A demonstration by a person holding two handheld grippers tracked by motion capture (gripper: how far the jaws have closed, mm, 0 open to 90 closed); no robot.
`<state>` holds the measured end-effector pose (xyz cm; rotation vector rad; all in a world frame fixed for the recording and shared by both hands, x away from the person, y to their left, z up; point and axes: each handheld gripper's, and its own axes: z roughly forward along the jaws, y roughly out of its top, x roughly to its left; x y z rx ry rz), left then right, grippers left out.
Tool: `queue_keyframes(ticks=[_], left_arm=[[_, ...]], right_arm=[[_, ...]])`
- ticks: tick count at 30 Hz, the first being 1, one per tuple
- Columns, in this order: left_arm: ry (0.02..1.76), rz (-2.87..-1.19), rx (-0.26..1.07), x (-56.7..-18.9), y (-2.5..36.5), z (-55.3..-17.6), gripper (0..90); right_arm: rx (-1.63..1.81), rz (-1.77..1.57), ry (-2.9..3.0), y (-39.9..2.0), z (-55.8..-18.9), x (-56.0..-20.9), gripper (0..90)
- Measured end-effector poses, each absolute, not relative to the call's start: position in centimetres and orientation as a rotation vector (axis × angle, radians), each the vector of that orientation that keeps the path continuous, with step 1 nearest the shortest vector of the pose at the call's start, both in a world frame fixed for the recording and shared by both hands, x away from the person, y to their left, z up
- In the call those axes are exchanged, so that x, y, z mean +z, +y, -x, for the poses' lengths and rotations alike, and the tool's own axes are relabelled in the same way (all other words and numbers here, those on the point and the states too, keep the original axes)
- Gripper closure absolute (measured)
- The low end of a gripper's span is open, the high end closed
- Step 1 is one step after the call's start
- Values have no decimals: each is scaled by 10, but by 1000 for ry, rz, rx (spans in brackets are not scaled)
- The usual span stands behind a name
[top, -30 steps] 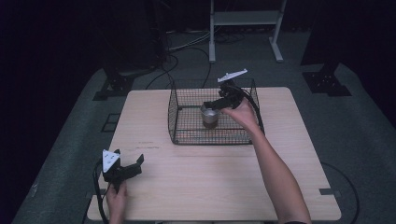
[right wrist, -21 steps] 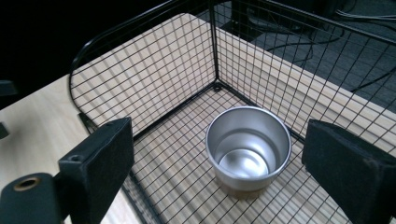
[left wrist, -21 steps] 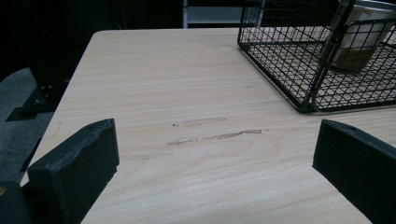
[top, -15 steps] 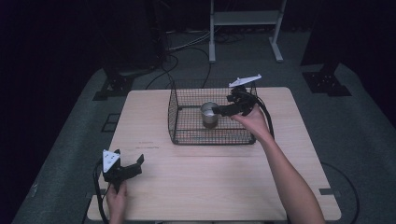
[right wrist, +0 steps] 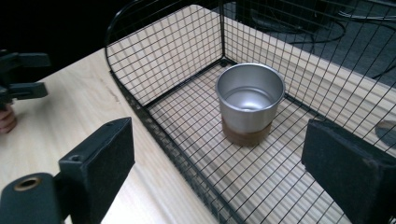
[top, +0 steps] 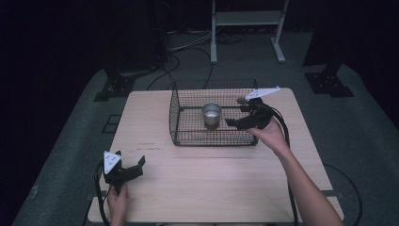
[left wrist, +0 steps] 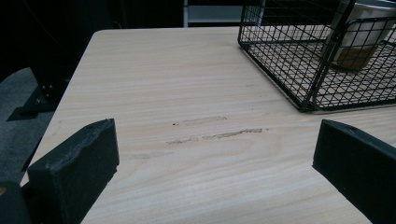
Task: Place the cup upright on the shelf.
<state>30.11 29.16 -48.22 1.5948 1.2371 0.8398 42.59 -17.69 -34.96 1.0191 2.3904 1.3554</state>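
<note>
A steel cup point(top: 211, 113) with a brown base stands upright inside a black wire basket point(top: 188, 136) at the table's middle back. My right gripper point(top: 237, 113) hovers open at the basket's right end, just right of the cup and not touching it. In the right gripper view the cup point(right wrist: 250, 100) stands on the basket point(right wrist: 163, 65) floor between and beyond the open jaws of the right gripper point(right wrist: 217, 149). My left gripper point(top: 129, 162) rests open near the table's front left. Its own view has the left gripper point(left wrist: 215, 158) over bare wood, with the basket point(left wrist: 299, 70) and the cup point(left wrist: 359, 37) at the upper right.
The light wooden table point(top: 211, 188) has free room in front of the basket and on its left side. Dark scuff marks point(left wrist: 215, 133) lie on the wood ahead of the left gripper. Cables point(top: 183, 47) and a white stand point(top: 244, 19) are on the floor behind.
The right gripper has let go of the cup and drawn back to the right. The cup now stands free in the basket. The left gripper has not moved.
</note>
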Motion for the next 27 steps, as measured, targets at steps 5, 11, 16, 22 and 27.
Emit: queue_keyframes(ticks=[5, 11, 16, 22, 27], left_arm=[[1235, -1597, 844, -482, 291, -301, 0], [1237, -1599, 845, -482, 291, -301, 0], [1239, -1594, 842, -482, 290, -301, 0], [1241, -1602, 841, -482, 290, -301, 0], [1240, -1599, 843, -482, 290, -301, 0]], right_arm=[[1364, -1014, 2390, -188, -413, -353, 90], [1341, -1006, 2395, -196, -400, -358, 90], [1368, -1005, 2393, -205, -389, -363, 90], [1385, -998, 2389, -213, -375, -371, 90], [1385, -993, 2388, -218, -364, -377, 90]])
